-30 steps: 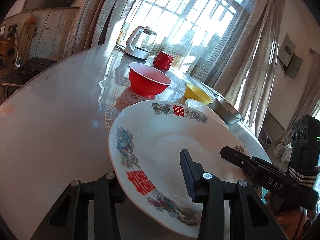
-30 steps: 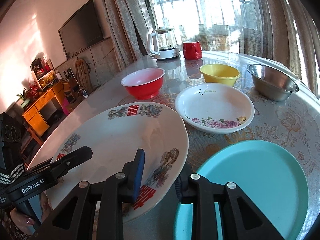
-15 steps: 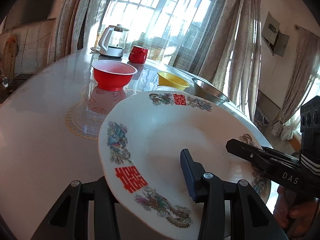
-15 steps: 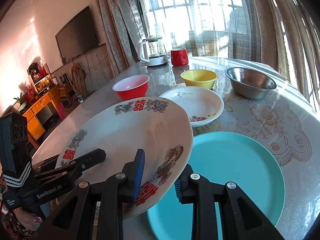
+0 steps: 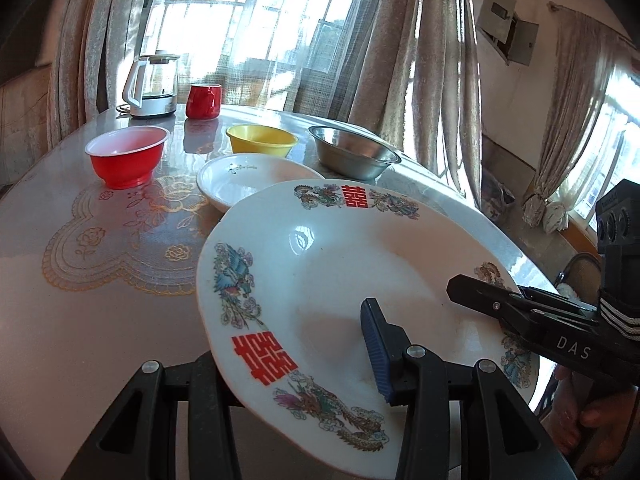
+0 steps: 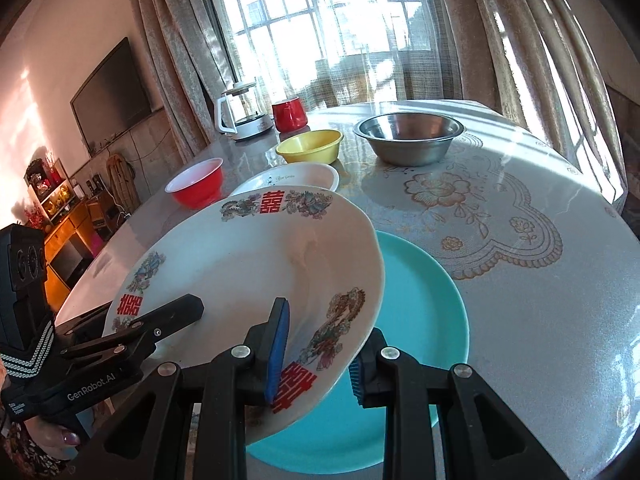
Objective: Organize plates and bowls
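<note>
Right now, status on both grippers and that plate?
Both grippers shut on big dragon plate, lifted, tilted. Teal plate directly beneath. Path unobstructed.

Left gripper (image 5: 296, 364) and right gripper (image 6: 316, 350) both clamped on opposite rims of one tilted plate (image 5: 344, 272), fingers straddling edge, held aloft.

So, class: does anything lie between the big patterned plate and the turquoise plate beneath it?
Nothing visible does. The patterned plate, gripped by both tongs, hangs tilted over the turquoise plate, whose visible surface is bare.
</note>
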Demonstrator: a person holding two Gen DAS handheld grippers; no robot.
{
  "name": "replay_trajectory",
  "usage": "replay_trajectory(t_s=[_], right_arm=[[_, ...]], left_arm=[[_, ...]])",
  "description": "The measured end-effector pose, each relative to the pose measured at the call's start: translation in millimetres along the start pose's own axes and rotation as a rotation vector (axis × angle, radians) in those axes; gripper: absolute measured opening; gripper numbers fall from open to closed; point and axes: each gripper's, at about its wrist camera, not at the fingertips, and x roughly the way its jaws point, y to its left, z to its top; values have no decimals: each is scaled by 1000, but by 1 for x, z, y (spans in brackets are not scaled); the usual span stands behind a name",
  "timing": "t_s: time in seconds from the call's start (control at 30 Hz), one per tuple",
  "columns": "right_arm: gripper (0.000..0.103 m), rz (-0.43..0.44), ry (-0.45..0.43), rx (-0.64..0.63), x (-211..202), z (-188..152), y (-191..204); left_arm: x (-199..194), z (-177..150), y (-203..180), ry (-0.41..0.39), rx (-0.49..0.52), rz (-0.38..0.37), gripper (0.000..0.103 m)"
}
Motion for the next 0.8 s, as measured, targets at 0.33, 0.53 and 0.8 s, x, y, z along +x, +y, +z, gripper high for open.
replay_trajectory(t_s=[0.33, 0.53, 0.8], right_arm=[[27, -61, 29, 87, 2, -11, -41], [27, -74, 38, 98, 8, -13, -48], [29, -88, 62, 109, 11, -17, -51]], left_arm=[[28, 0, -22, 60, 8, -3, 44], [31, -5, -24, 74, 14, -1, 42], [32, -5, -20, 87, 7, -4, 44]])
